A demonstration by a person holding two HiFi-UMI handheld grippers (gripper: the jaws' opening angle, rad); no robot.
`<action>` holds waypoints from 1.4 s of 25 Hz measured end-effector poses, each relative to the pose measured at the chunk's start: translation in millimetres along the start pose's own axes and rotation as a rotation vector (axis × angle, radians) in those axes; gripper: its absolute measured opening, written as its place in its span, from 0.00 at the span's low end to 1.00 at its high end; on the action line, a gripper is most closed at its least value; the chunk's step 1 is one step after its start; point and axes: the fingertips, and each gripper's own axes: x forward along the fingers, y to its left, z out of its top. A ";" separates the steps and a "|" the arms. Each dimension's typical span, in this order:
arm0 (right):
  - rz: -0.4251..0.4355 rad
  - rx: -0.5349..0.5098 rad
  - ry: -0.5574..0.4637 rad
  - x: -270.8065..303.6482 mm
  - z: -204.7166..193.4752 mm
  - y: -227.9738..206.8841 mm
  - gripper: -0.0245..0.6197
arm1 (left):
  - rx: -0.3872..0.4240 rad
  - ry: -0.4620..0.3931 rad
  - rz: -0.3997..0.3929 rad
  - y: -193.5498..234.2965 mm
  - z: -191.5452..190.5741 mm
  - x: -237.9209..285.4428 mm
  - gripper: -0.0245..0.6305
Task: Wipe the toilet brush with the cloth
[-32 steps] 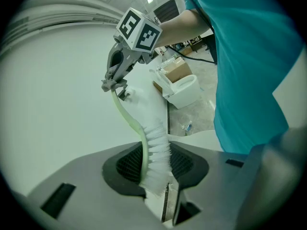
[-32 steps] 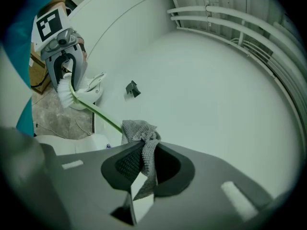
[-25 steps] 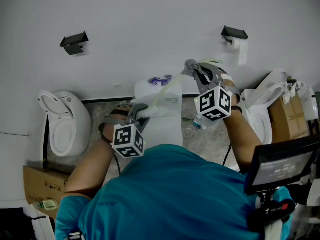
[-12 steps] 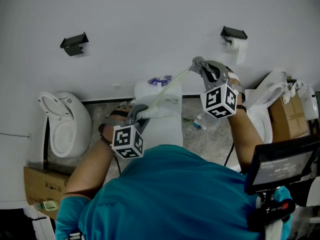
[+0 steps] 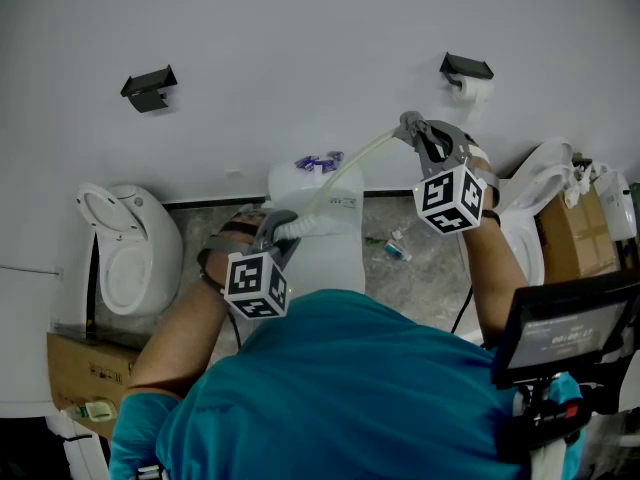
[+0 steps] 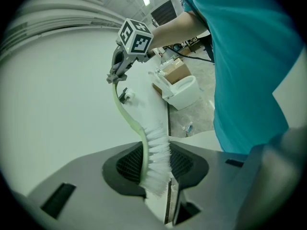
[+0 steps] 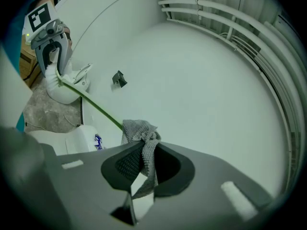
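- Filling head view from 9 to 3 o'clock: white wall (image 5: 300, 38). A toilet (image 5: 130, 248) sits at 9, a second toilet (image 5: 525, 208) at 3, and a white fixture (image 5: 330, 248) right under the work.
- L gripper (image 5: 283, 226), just 9 o'clock of centre: claw pinching the bristle end of the toilet brush (image 5: 335, 173). No shift vs a sec ago.
- R gripper (image 5: 410, 128), at 1 o'clock: claw pinched on the grey cloth (image 7: 139, 131), which wraps the handle. Vs a sec ago it has slid out toward 2 o'clock, now nr the handle's far tip.
- My read: one wipe stroke along the handle is abt done. The bristle end, under the L pads, is prob. still unwiped.
- Brush is in the air, bowed, spanning betw. both grippers above the fixture.
- L gripper view only: white bristles (image 6: 156, 152) squeezed betw. the pads, stem curving off to 11 o'clock.
- R gripper view only: cloth bunched on the green stem, w/ a tail hanging thru the jaws. Head view gives just a grey speck there.
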 end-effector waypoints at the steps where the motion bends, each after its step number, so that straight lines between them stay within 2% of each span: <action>1: -0.004 0.002 0.005 0.0 -2.1 -1.5 0.11 | 0.001 0.000 0.000 -0.2 0.2 0.0 0.25; 10: -0.040 0.030 0.055 -2.4 -25.0 -19.2 0.11 | 0.009 0.014 0.009 -0.2 -3.8 -0.7 0.25; 16: -0.077 0.095 0.135 -12.4 -68.0 -39.2 0.11 | 0.006 0.036 0.015 -3.1 -12.5 -0.4 0.25; 18: -0.082 0.147 0.110 -25.0 -67.0 -43.7 0.11 | 0.038 0.070 0.039 -3.3 -22.0 0.9 0.25; 19: -0.066 0.181 0.067 -32.3 -55.8 -42.0 0.11 | 0.075 0.099 0.057 -2.7 -29.1 2.8 0.25; 20: -0.026 0.213 0.005 -38.4 -38.0 -35.4 0.11 | 0.123 0.132 0.073 -1.7 -37.0 5.7 0.25; 22: 0.120 0.237 -0.123 -43.8 7.4 -3.7 0.11 | 0.236 0.195 0.093 0.3 -51.7 13.1 0.25; 24: 0.298 0.197 -0.204 -43.0 49.7 46.0 0.11 | 0.347 0.240 0.093 1.1 -60.4 20.6 0.25; 26: 0.459 0.115 -0.243 -39.0 82.5 98.4 0.11 | 0.443 0.262 0.081 1.7 -62.0 27.1 0.25; 30: 0.717 -0.032 -0.234 -19.8 115.3 174.0 0.11 | 0.612 0.271 0.055 8.1 -56.0 35.7 0.25; 35: 0.934 -0.090 -0.166 -2.3 120.4 212.0 0.11 | 0.780 0.275 0.059 15.1 -49.3 31.5 0.25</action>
